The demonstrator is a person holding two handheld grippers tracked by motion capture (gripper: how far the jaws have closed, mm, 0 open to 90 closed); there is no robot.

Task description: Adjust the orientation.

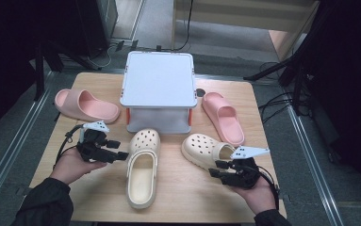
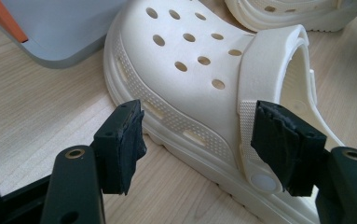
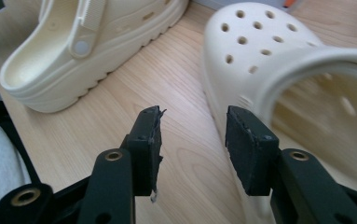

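On my table (image 1: 88,197) I count two cream clogs: one (image 1: 142,165) lying near the middle, one (image 1: 205,149) to its right. I count two pink slides, one (image 1: 85,105) at the left and one (image 1: 223,117) at the right. There's one white box (image 1: 158,89) at the back.

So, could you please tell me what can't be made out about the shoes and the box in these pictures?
- Box contents: high view, its lid covers them.
- Left clog heel: left gripper view, cut off by the frame edge.
- Right clog strap: right gripper view, blurred by closeness.
- Pink sandals: high view, too small for surface detail.
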